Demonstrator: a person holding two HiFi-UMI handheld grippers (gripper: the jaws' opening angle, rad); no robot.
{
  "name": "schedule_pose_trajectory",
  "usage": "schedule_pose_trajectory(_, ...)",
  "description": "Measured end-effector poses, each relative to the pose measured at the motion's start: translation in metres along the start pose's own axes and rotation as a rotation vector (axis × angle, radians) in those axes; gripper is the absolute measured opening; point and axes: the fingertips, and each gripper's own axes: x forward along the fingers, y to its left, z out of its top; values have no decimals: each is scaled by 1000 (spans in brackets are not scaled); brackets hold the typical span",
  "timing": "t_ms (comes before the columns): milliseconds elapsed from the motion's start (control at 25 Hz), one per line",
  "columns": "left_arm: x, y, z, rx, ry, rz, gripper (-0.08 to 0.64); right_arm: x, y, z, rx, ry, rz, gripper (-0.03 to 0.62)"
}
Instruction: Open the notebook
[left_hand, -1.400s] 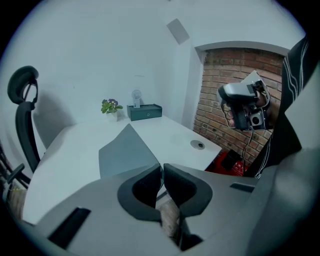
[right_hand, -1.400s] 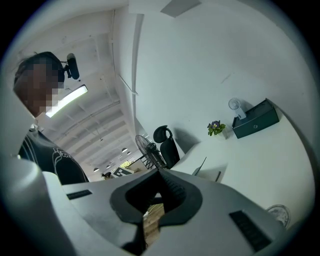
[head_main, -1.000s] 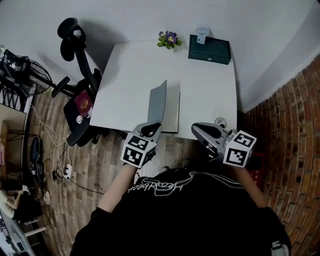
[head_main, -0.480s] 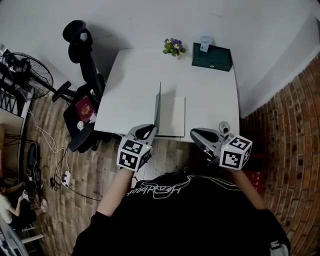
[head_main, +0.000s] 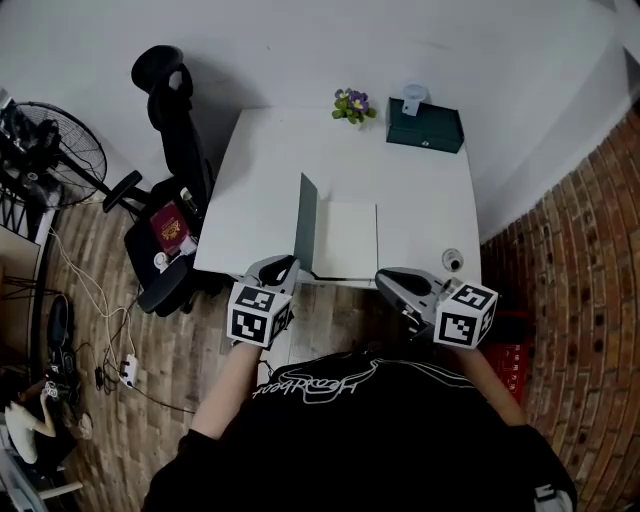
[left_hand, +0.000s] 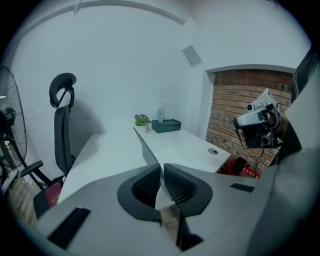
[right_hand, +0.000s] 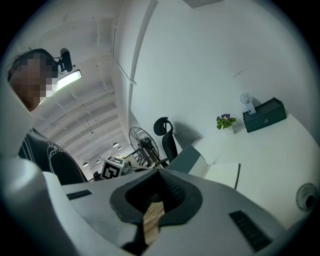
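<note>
Along the bottom of the head view, a black shirt (head_main: 350, 440); just above it, left of centre, the left gripper (head_main: 287, 263), jaws pinched almost together on the near edge of the grey cover (head_main: 305, 225) of the notebook (head_main: 346, 240); right of centre, the right gripper (head_main: 386, 277), jaws closed with nothing between them, at the near edge of the table (head_main: 250, 200) and apart from the notebook; notebook in the middle of the frame, close to the table's near edge, cover raised about upright on its left side, white page flat to the right; lower right on the tabletop, a small round fitting (head_main: 452, 260); at the far edge, upper centre, a small flowering plant (head_main: 350, 103), with a dark green box (head_main: 425, 125) just to its right; left of the table, a black office chair (head_main: 175, 150) with a red booklet (head_main: 168, 228) on the seat; farther left, a fan (head_main: 70, 150); down the right side, a brick wall (head_main: 585, 260).
</note>
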Motion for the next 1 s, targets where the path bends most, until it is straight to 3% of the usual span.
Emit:
schedule_pose_trajectory(680,-2,62,-50,-90,16,-20,48,27,0,-36,64,-7,-78,2)
schedule_pose_trajectory(1000,9,84,-86,-183,67,-21,48,34,3,-40,60,-2,-81,2)
